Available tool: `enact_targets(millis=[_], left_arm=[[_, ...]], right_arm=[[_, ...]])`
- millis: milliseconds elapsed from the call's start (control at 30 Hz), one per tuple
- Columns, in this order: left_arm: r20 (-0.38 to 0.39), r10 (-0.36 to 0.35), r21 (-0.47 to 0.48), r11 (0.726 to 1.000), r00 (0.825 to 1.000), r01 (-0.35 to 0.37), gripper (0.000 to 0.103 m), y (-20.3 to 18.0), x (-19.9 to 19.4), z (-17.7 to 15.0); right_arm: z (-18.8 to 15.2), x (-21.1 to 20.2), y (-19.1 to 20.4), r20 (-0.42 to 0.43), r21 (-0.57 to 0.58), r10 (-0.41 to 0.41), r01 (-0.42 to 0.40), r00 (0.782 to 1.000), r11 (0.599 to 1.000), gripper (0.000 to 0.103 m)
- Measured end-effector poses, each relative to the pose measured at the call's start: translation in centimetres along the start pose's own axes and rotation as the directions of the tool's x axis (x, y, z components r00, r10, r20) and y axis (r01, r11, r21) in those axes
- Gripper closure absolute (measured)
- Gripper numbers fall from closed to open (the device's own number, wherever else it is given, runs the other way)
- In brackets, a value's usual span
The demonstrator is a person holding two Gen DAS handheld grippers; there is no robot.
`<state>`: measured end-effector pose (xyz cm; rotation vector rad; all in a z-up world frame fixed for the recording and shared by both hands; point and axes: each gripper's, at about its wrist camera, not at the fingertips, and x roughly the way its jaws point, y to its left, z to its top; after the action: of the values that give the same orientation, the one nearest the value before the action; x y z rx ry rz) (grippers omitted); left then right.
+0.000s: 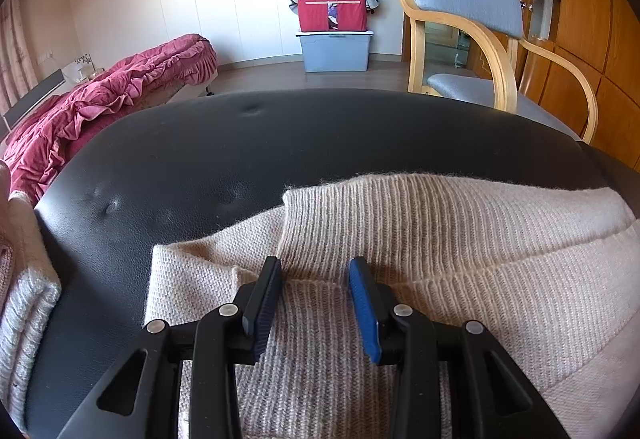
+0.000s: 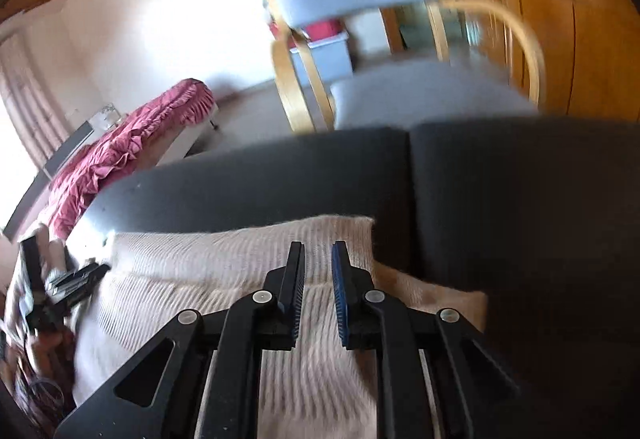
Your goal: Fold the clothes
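A cream ribbed knit sweater point(image 1: 420, 239) lies folded on a black padded surface point(image 1: 240, 159). My left gripper point(image 1: 316, 267) hovers over the sweater's left part, jaws open, nothing between them. In the blurred right wrist view the same sweater point(image 2: 200, 259) spreads below my right gripper point(image 2: 318, 251), whose jaws stand a little apart with nothing held. The left gripper point(image 2: 72, 279) shows at the far left of that view, over the sweater's other end.
A pale folded knit point(image 1: 24, 299) sits at the left edge. A wooden armchair with grey cushions point(image 1: 472, 39) stands behind the surface. A bed with a red cover point(image 1: 112, 95) is at left; a grey bin with a red bag point(image 1: 334, 35) stands by the wall.
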<state>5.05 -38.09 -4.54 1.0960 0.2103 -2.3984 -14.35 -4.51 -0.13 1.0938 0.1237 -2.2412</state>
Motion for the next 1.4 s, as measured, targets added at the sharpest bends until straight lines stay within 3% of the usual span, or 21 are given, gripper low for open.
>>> enact_targets(millis=[200,300,433,533,633,767,933,1100,1233,1400], left_arm=[[0.001,-0.004,-0.004,1.0,1.0,0.004,0.067,0.1,0.0,0.1],[0.001,-0.004,-0.003,1.0,1.0,0.004,0.067,0.1,0.0,0.0],[0.003,0.001,0.0,1.0,1.0,-0.001,0.067,-0.1,0.0,0.0],[0.002,-0.007,-0.007,1.0,1.0,0.007,0.067,0.0,0.0,0.0],[0.002,-0.009,-0.009,1.0,1.0,0.01,0.067,0.0,0.0,0.0],[0.003,-0.005,-0.005,1.0,1.0,0.005,0.067,-0.2,0.0,0.0],[-0.004,-0.05,-0.03,0.998,0.999,0.05,0.067,0.4,-0.4,0.2],[0.085,-0.079,-0.028,0.996,0.993,0.082,0.067,-0.4,-4.6,-0.5],[0.158,-0.097,0.02,0.995,0.983,0.095,0.067,-2.9,-7.3,-2.0],[0.071,-0.058,0.08,0.995,0.996,0.052,0.067,-5.0,-5.1,-3.1]], right_arm=[[-1.0,-1.2,0.0,-0.001,-0.034,0.006,-0.006,1.0,0.999,0.09],[-1.0,-1.3,-1.6,0.024,0.044,-0.061,0.059,0.998,0.997,0.091],[-1.0,-1.3,-2.2,0.03,0.059,-0.07,0.068,0.997,0.996,0.091],[-1.0,-2.0,-2.0,0.037,0.051,-0.066,0.064,0.997,0.997,0.091],[-1.7,-4.9,-1.6,0.097,0.067,-0.006,0.0,0.995,0.998,0.09],[-2.8,-4.5,-0.7,0.036,0.009,0.02,-0.02,0.999,1.0,0.087],[-3.8,-4.0,-1.0,0.059,0.008,-0.012,0.012,0.998,1.0,0.087],[-4.2,-4.4,0.3,0.069,-0.029,-0.074,0.076,0.995,0.997,0.087],[-4.2,-4.0,0.5,0.073,-0.032,-0.079,0.082,0.994,0.996,0.087],[-4.0,-3.4,-0.3,0.074,-0.018,-0.059,0.061,0.996,0.998,0.086]])
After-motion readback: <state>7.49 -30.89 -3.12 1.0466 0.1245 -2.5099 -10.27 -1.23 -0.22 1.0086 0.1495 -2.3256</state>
